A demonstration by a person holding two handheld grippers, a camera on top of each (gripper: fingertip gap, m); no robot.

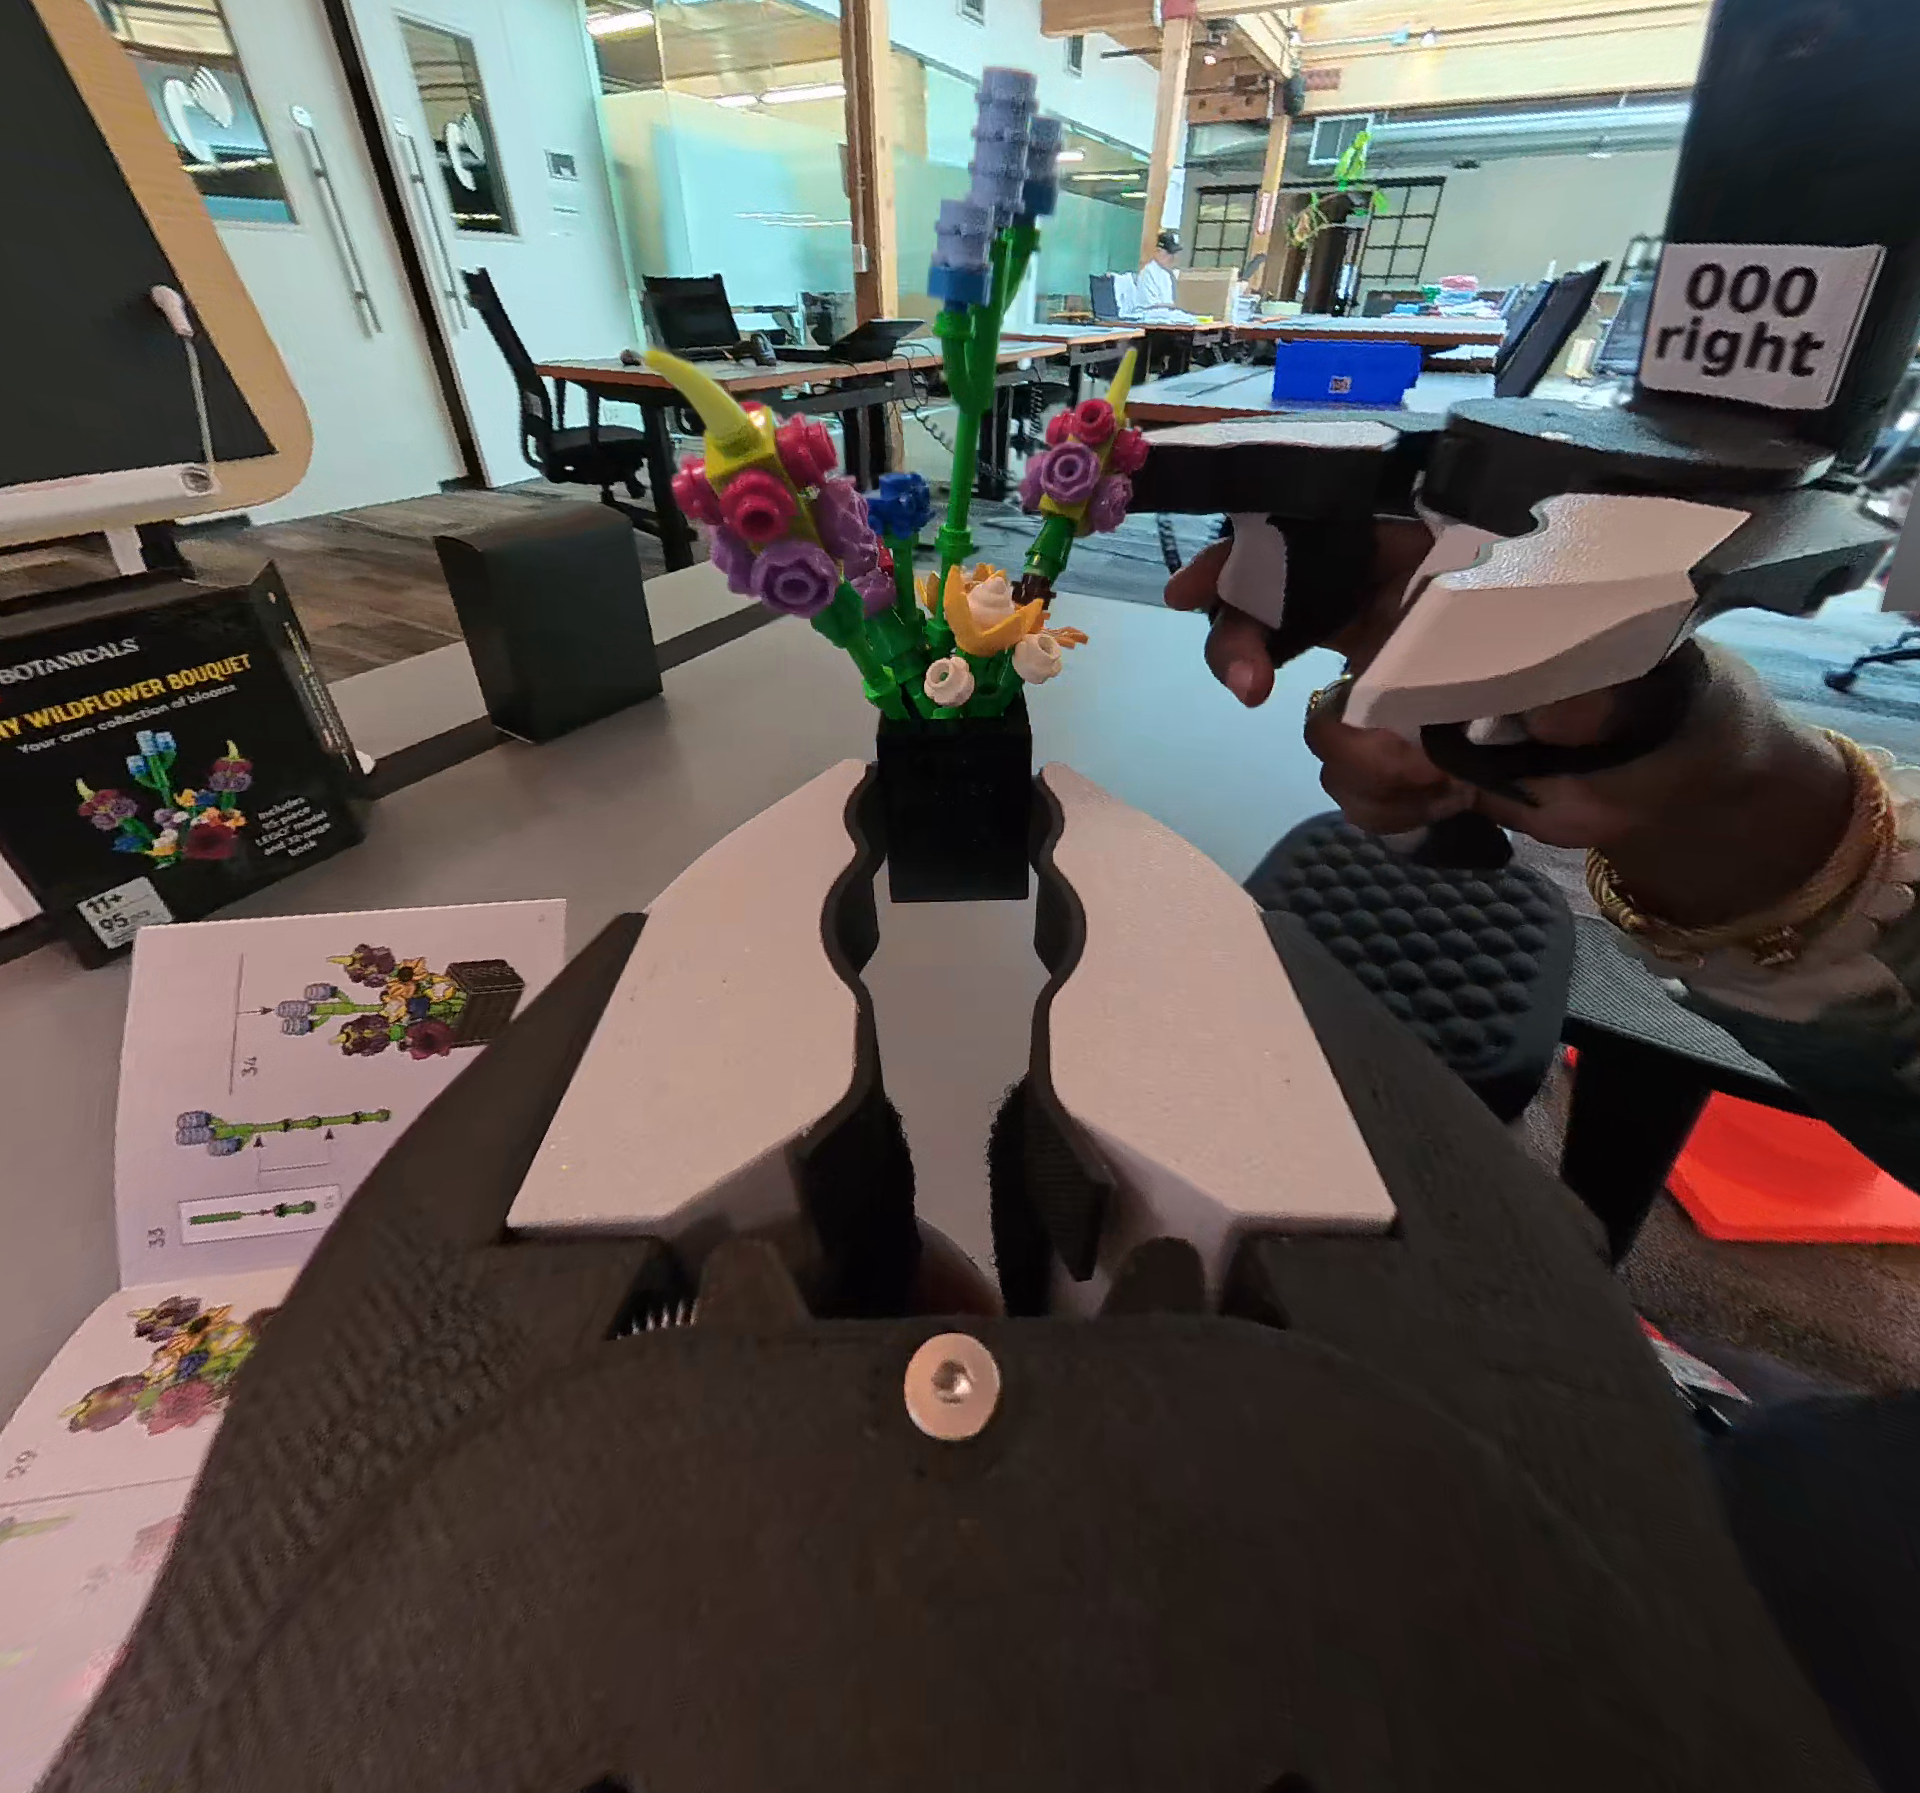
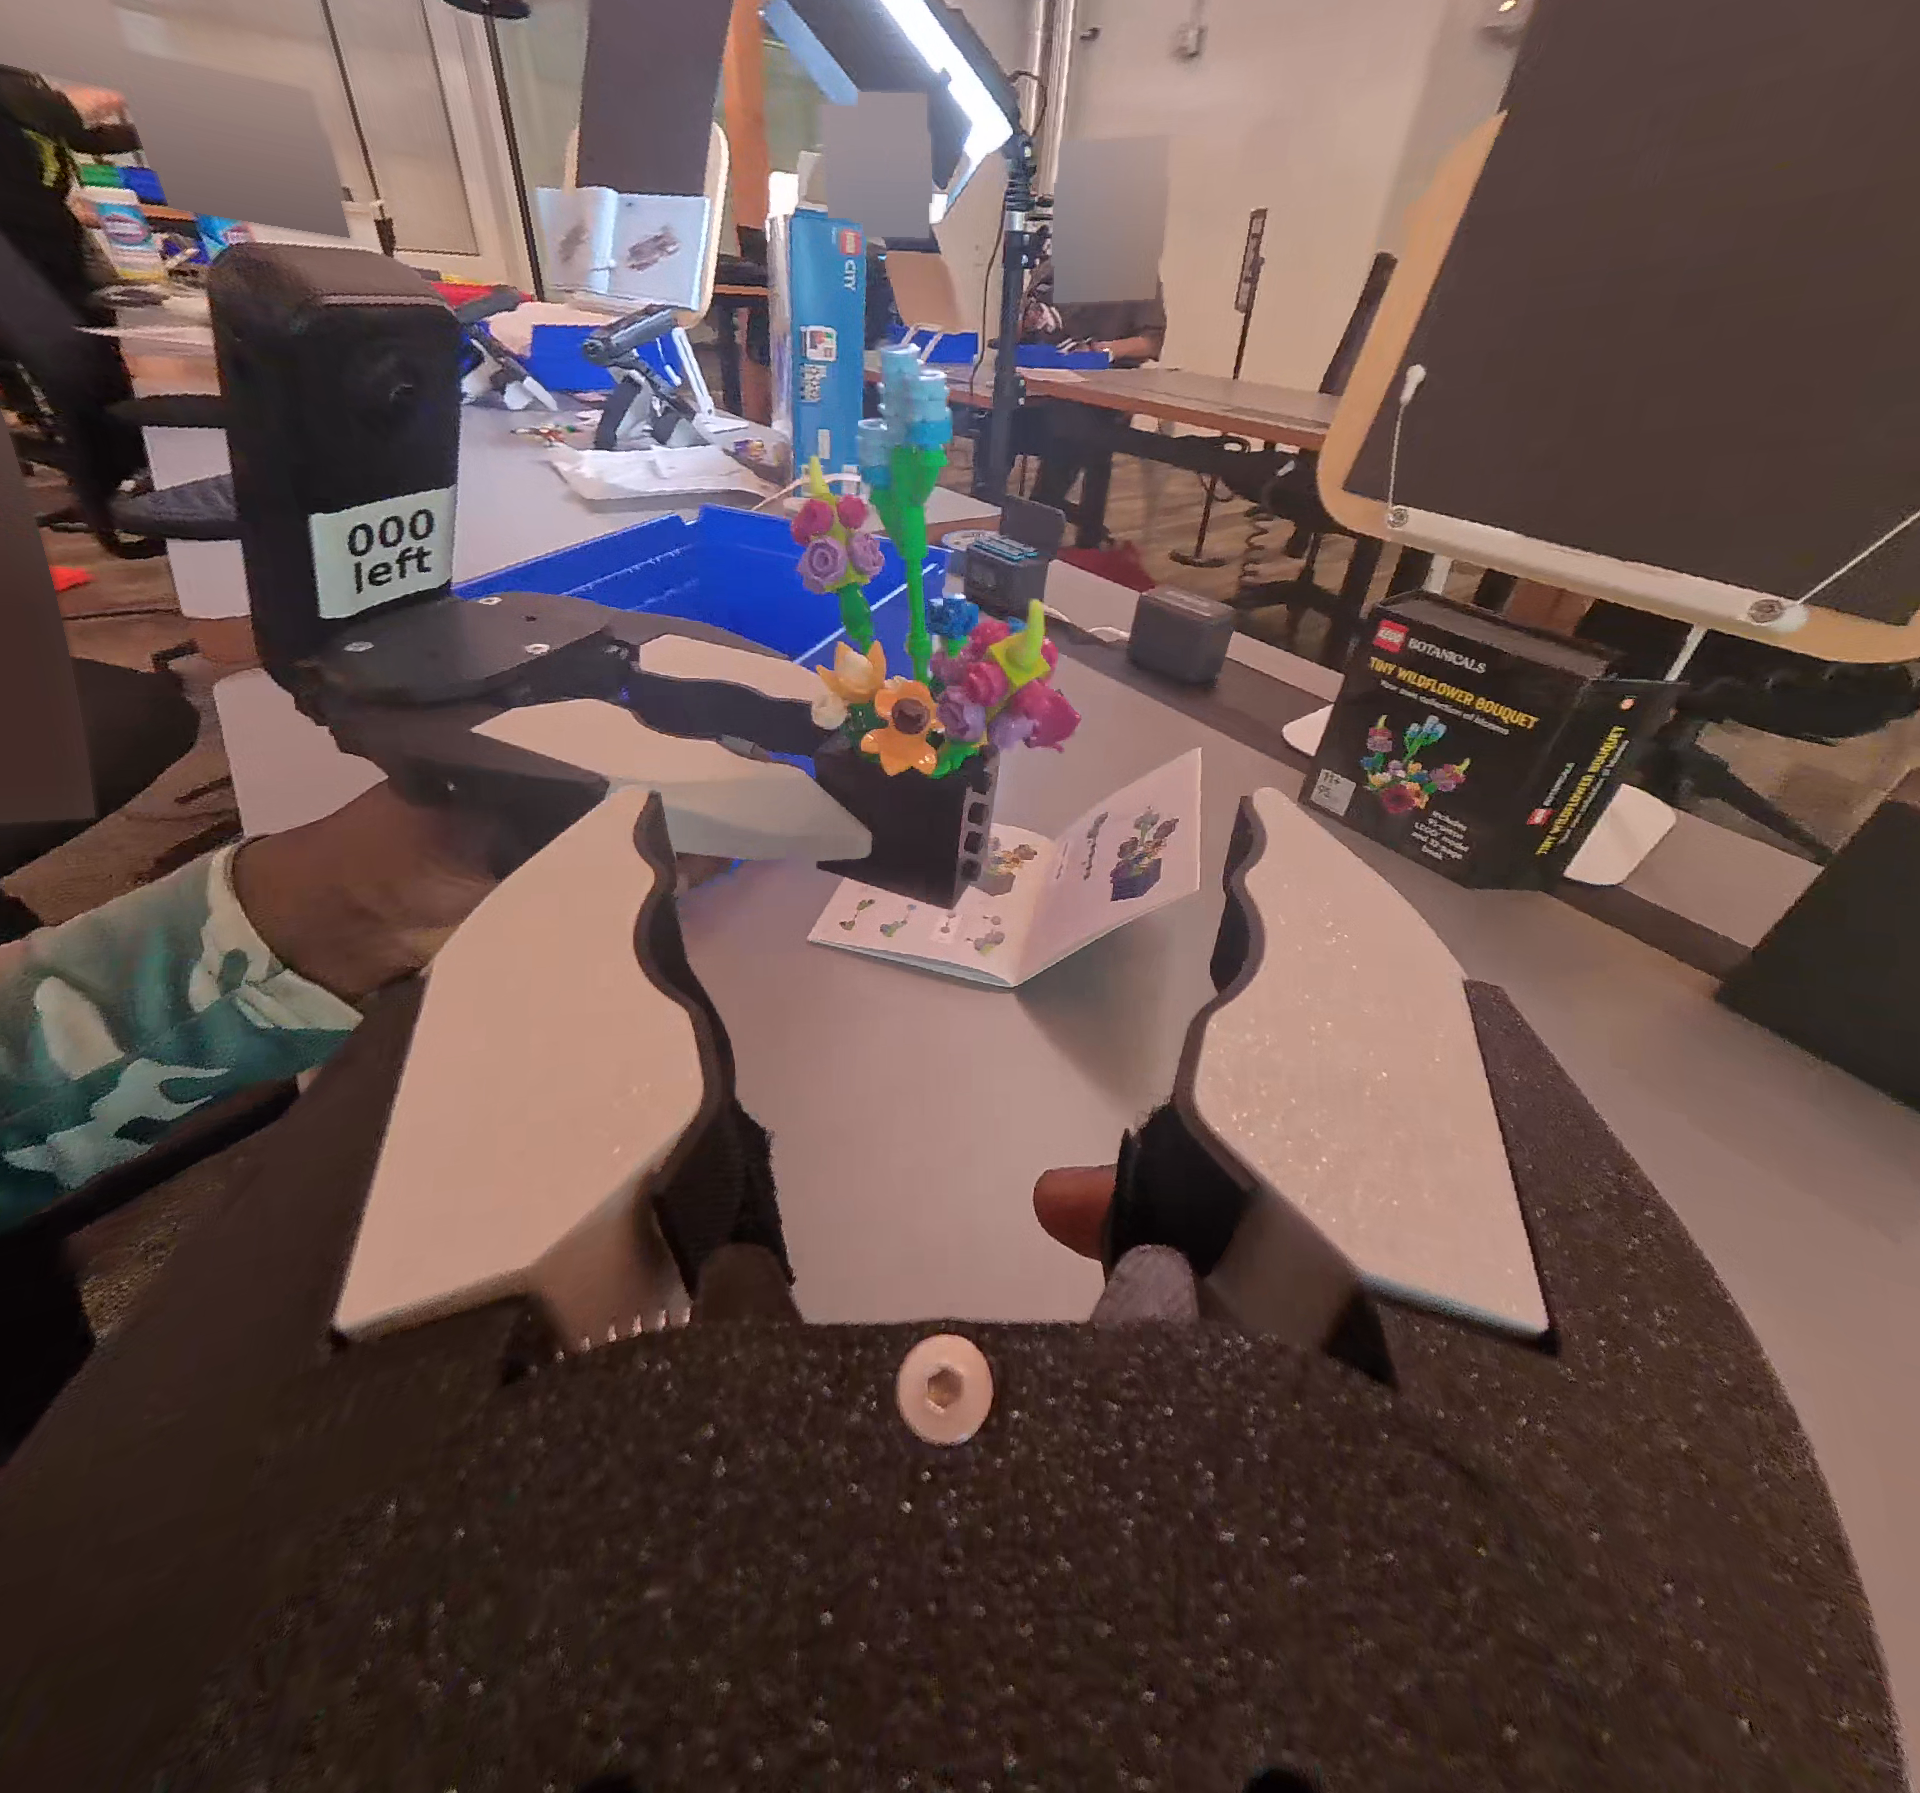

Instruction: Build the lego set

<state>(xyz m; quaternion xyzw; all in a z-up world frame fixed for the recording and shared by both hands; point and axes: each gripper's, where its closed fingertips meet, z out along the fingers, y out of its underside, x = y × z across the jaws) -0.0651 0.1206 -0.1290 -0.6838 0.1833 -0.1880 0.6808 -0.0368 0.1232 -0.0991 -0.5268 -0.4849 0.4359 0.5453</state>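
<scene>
At the centre of both views the lego bouquet point(image 1: 914, 538) stood upright in its black pot point(image 1: 954, 808), which the left gripper point(image 1: 952, 813) clamped between its fingertips above the grey table point(image 2: 935, 1099), while the right gripper point(image 2: 945, 870) hung spread wide and empty, short of the open instruction booklet point(image 2: 1049, 912).

We list a black vase point(image 1: 956, 808) of pink, purple, blue, orange and green flowers point(image 1: 774, 517), white-and-black left gripper point(image 1: 954, 813), blue bin point(image 2: 717, 569), grey table point(image 2: 935, 1068), black box point(image 2: 1475, 735), camouflage-patterned sleeve point(image 2: 135, 1026).
</scene>
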